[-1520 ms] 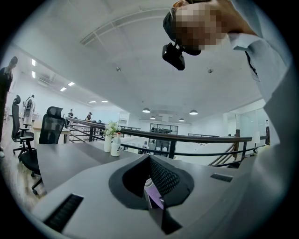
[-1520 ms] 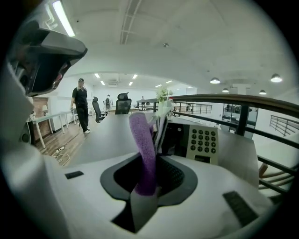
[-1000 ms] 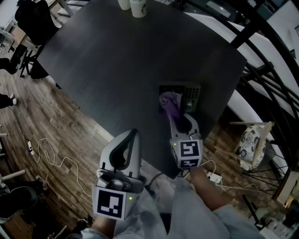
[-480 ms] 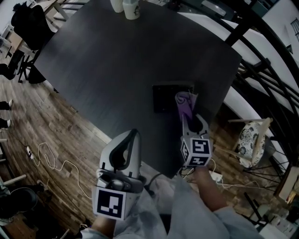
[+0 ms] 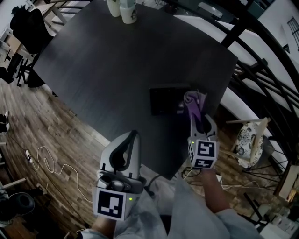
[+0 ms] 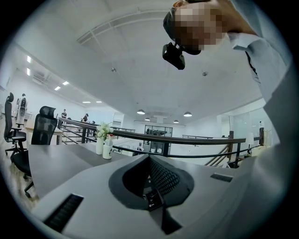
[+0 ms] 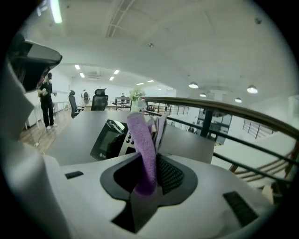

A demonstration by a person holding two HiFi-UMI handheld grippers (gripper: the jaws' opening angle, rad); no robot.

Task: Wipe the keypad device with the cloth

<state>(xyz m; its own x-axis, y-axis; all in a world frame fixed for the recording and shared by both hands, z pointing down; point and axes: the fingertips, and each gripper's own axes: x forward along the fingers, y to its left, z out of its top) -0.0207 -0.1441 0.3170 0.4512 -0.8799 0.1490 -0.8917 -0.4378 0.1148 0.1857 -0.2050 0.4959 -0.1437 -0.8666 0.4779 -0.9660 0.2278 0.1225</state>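
The keypad device (image 5: 168,99) is a dark slab near the right front of the black table (image 5: 117,65). My right gripper (image 5: 197,113) is shut on a purple cloth (image 5: 195,102), which sits at the device's right end and hides its keys in the head view. In the right gripper view the cloth (image 7: 143,144) stands up out of the right gripper (image 7: 148,184), with the device's screen and keys (image 7: 113,138) just to its left. My left gripper (image 5: 132,135) is held low off the table's front edge, shut and holding nothing; the left gripper (image 6: 153,193) points over the table.
Two white cups (image 5: 122,9) stand at the table's far edge. A black railing (image 5: 261,70) runs along the right. A chair with a patterned cushion (image 5: 250,140) stands beyond the right corner. Cables (image 5: 46,158) lie on the wooden floor at left.
My right gripper has carried the cloth rightward across the device, from over its screen to its right end. The screen now shows bare. The left gripper has stayed put.
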